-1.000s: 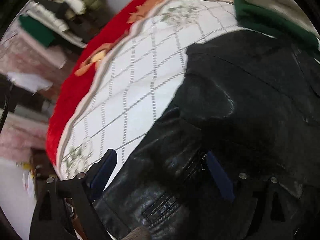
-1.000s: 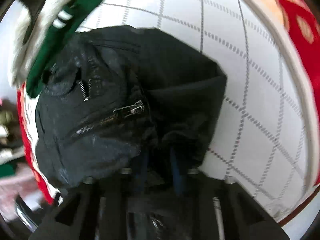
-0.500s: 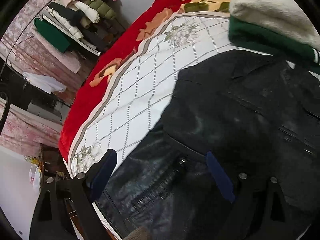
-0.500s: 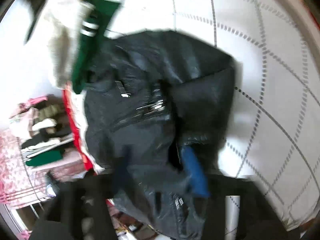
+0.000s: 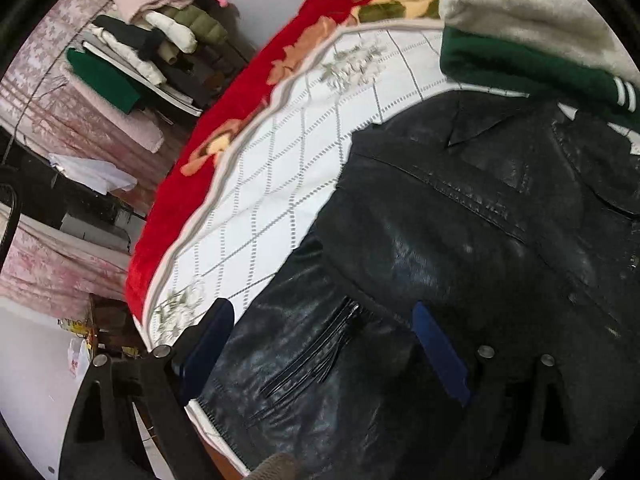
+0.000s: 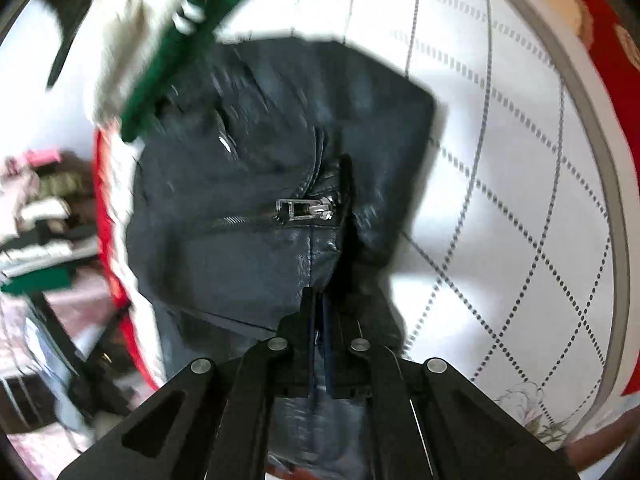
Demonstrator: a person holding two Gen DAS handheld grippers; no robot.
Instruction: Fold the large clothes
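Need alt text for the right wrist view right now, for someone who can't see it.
The right hand-held gripper is pinched shut on a fold of the black leather jacket, which lies on a white quilted bedspread. A green and cream garment sits beyond it.

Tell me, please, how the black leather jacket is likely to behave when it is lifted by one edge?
The jacket would probably drape rather than hold shape: it lies in soft folds on the bed. Its glossy surface may slip, and the thick leather and zip suggest it is fairly heavy.
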